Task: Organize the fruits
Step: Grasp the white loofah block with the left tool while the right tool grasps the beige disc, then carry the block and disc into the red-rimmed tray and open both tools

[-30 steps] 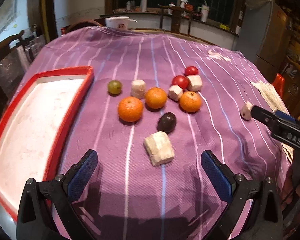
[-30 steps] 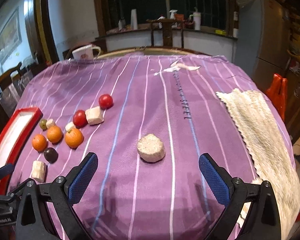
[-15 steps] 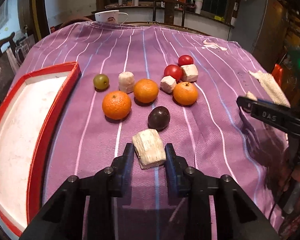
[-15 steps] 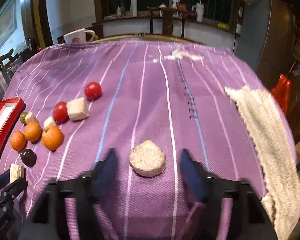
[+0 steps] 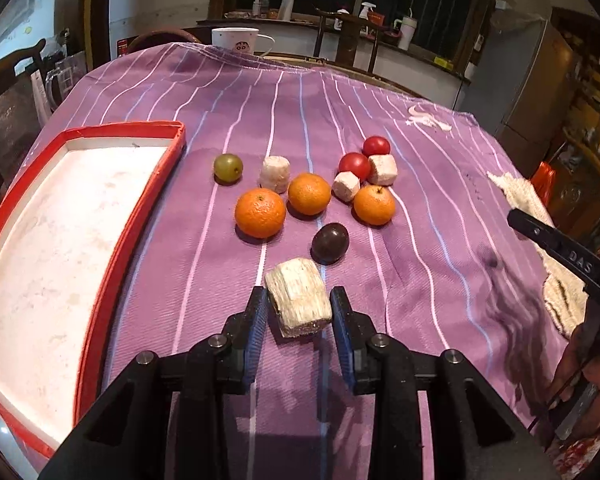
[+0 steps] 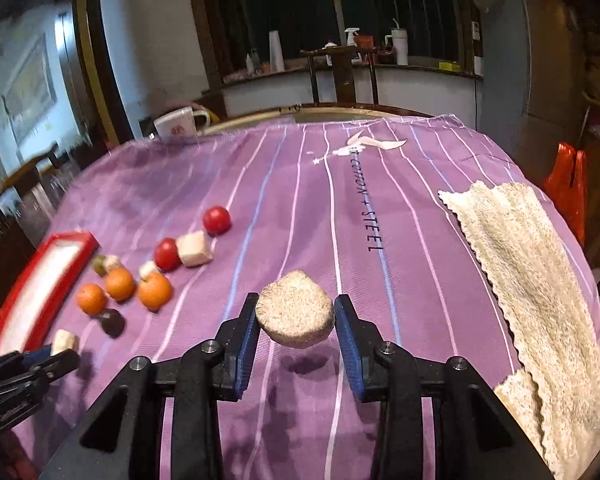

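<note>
- Step in hand: pick-up, both sides at once; sorting into tray (image 5: 112, 240) judged barely begun, tray interior bare.
- Left hand-held gripper (image 5: 300, 312): narrowed about pale fibrous chunk (image 5: 298, 300); pads at its two sides, contact on the left side likely, on the right not certain; chunk seemingly resting on tabletop (image 5: 440, 280), near edge, just short of dark plum (image 5: 330, 242).
- Right hand-held gripper (image 6: 295, 320): clamped on round pale disc (image 6: 295, 316); disc clear of the cloth, shadow beneath.
- Loose on tabletop, mid-cloth: three oranges (image 5: 260, 212), two tomatoes (image 5: 354, 165), green fruit (image 5: 228, 167), three small pale pieces (image 5: 275, 174); all well apart from both grippers, beside tray's right rim.
- Off to the right: cream towel (image 6: 540, 300).
- Next move, judged: firm closure on chunk, lift, carry leftward over red rim, release inside; disc to cross the fruit cluster high enough to avoid knocking oranges.
- Risk: crumbly chunk slipping if squeezed unevenly.
</note>
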Available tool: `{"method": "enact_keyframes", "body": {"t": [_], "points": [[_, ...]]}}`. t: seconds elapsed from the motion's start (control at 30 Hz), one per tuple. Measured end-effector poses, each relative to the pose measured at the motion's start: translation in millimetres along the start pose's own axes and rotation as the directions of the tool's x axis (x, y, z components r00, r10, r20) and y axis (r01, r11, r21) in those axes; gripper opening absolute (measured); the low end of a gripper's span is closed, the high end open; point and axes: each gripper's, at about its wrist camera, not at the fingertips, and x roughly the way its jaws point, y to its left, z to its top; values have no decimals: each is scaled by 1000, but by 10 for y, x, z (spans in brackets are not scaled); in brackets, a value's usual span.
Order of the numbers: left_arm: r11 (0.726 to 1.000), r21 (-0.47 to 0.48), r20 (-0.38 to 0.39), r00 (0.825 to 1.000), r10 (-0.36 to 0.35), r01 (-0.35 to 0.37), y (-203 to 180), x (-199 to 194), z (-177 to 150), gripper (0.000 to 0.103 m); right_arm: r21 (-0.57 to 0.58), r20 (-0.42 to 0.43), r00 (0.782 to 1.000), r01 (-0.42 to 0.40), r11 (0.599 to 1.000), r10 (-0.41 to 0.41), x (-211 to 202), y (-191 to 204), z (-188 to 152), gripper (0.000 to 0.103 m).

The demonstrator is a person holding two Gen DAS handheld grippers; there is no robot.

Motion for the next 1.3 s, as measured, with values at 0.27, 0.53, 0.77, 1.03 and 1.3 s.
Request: {"method": "enact_keyframes", "body": {"t": [0.27,0.53,0.77,1.03,1.3], "points": [[998,-60,78,997,-29,34,372,-494,255,27,-80,3,992,-124,989,124,-216,480,175,41],[985,-81,94,983,159,-151,1240,-638,663,27,-195,-106,922,-385,902,371,-9,1664,264,41],[989,-84,84,988,126,-119,1493,-597,652,26,-226,-191,875,-480,848,444,369,2451,228,41],[985,110,23,990,-137,134,709,-453,277,28,-137,-192,917,-377,916,349,496,1908,94,41],[969,230,-53,996,-76,86,265,-77,61,41,-32,-191,922,-349,936,337,460,1379,29,41]]}}
